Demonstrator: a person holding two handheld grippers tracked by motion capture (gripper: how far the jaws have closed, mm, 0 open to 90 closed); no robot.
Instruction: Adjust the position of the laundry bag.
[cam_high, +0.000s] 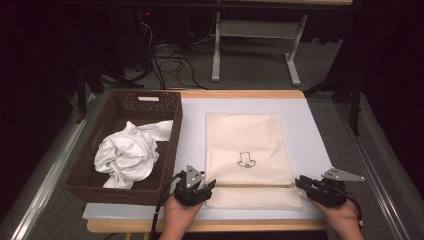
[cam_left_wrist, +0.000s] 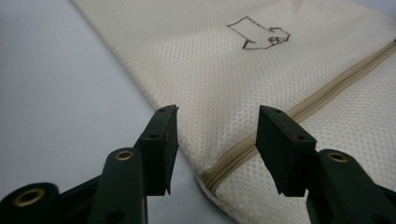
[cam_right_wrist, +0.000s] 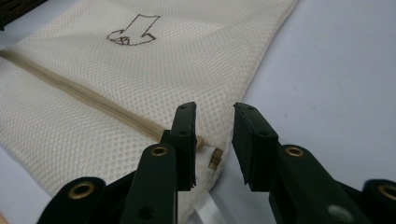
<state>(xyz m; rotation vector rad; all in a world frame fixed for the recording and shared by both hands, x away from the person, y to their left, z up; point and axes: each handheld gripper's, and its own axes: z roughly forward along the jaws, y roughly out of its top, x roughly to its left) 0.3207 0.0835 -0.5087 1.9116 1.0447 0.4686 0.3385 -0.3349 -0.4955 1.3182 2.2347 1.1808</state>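
A: What does the mesh bag (cam_high: 247, 155) in front of you look like, and where does it lie?

B: It is a cream, fine-meshed bag lying flat on the pale mat (cam_high: 192, 130) of the table, just right of the brown wicker basket (cam_high: 170, 150). A small brown outline drawing (cam_high: 246, 161) sits near its middle. A tan zipper (cam_high: 255, 185) runs across it close to your edge; in the left gripper view the zipper (cam_left_wrist: 299, 109) ends near the bag's left edge, and in the right gripper view its small metal pull (cam_right_wrist: 215, 157) lies at the right edge.

A: How do your hands stand?

B: Your left hand (cam_high: 181, 212) holds the left gripper (cam_high: 207, 188) low at the bag's near left corner, pointing right. Its jaws are spread wide, with the zipper end between them in its own view, nothing grasped. Your right hand (cam_high: 340, 215) holds the right gripper (cam_high: 301, 181) at the near right corner, pointing left. Its jaws are parted too, just at the pull, grasping nothing.

A: And the basket?

B: It holds a crumpled white cloth (cam_high: 127, 155).
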